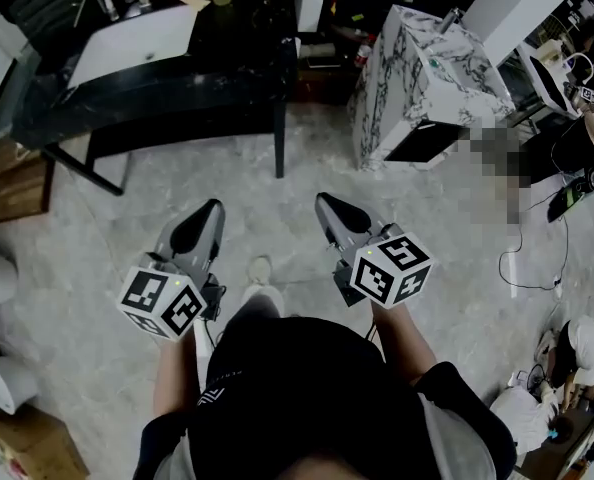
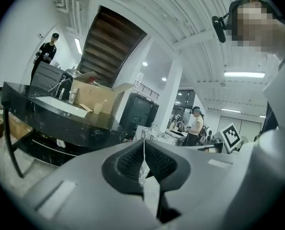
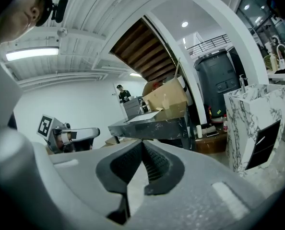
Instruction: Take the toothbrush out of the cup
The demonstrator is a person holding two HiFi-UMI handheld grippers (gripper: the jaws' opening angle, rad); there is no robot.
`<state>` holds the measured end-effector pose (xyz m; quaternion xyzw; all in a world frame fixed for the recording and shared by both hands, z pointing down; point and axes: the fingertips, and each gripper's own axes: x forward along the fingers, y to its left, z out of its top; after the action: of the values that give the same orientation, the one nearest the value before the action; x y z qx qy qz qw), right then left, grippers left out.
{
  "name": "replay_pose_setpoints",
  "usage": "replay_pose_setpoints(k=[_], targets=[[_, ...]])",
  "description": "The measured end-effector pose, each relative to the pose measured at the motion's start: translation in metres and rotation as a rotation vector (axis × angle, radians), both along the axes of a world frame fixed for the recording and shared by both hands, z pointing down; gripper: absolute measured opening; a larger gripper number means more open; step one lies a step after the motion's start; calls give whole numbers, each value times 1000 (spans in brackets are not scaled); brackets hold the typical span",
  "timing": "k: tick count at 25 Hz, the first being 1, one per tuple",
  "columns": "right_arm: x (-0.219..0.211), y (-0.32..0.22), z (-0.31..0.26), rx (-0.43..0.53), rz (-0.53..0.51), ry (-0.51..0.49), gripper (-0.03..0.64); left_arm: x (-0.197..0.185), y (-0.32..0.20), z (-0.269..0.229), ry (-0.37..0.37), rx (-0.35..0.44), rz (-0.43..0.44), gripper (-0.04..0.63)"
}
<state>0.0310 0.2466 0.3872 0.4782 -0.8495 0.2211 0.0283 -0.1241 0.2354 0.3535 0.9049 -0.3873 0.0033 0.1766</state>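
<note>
I stand on a grey floor, well short of the black table (image 1: 167, 93). A pale cup (image 2: 100, 107) with a thin stick-like thing leaning out of it stands on that table by a cardboard box; whether it is the toothbrush is too small to tell. My left gripper (image 1: 209, 208) (image 2: 143, 141) points toward the table, held level over the floor, its pads a hairline apart and empty. Beside it, my right gripper (image 1: 324, 200) (image 3: 142, 142) is shut with its pads meeting at the tip and nothing in them.
A white marble-patterned cabinet (image 1: 427, 78) stands to the right of the table. A cardboard box (image 2: 92, 95) and a white sheet (image 1: 142, 43) lie on the tabletop. Cables (image 1: 537, 258) trail over the floor at right. Other people stand in the background.
</note>
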Motion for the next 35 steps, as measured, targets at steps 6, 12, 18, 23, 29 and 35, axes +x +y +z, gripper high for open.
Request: replay_pose_setpoints(k=[6,12,18,23,29,35], targets=[[-18,-45,-1,-18,-25,2,5,-10,-47,10,-11,-5,8,41],[-32,-100,-6,-18,-27,13,5,-21,-96,6,-42,7,10,59],[-51,-149,-9,-12,-26,33,5,-40,-138,10,-88,10,18,78],[-53,-179,-13,-1,-29,49,5,-40,-173,12,-115,22,30,89],[-33,-226,-15,7,-38,30,5,-22,-216,13,-165,38,28,117],[-11,-290,-25,32,-104,32,5,3,-277,1,-184,54,-26,118]])
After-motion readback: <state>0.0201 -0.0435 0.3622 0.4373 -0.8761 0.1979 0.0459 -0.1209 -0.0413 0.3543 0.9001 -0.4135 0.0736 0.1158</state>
